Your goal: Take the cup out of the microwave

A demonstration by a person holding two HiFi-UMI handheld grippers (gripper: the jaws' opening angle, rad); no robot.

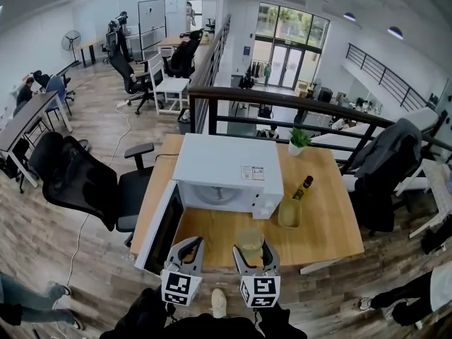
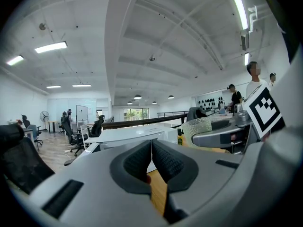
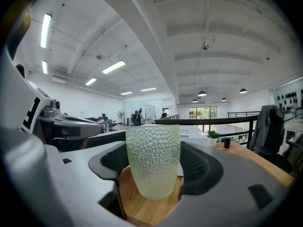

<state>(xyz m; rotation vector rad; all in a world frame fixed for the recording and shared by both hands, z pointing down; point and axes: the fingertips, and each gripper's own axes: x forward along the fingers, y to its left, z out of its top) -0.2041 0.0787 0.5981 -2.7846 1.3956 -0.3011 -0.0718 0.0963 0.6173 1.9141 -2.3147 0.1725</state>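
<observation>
A clear, dimpled cup [image 3: 153, 160] stands upright between the pads of my right gripper [image 3: 155, 169], which is shut on it. In the head view the cup [image 1: 249, 241] is outside the white microwave [image 1: 227, 168], over the front part of the wooden table [image 1: 332, 224]. The microwave door [image 1: 159, 237] hangs open to the left. Beside it, my left gripper [image 1: 186, 251] is shut with nothing in it, its pads [image 2: 163, 161] touching. From the left gripper view the cup [image 2: 196, 129] shows at the right.
A yellowish container [image 1: 289, 212] and a dark bottle [image 1: 304, 187] stand right of the microwave. A small potted plant [image 1: 299, 140] sits at the table's back edge. Office chairs [image 1: 85, 182] stand at the left and a black railing [image 1: 296, 111] runs behind.
</observation>
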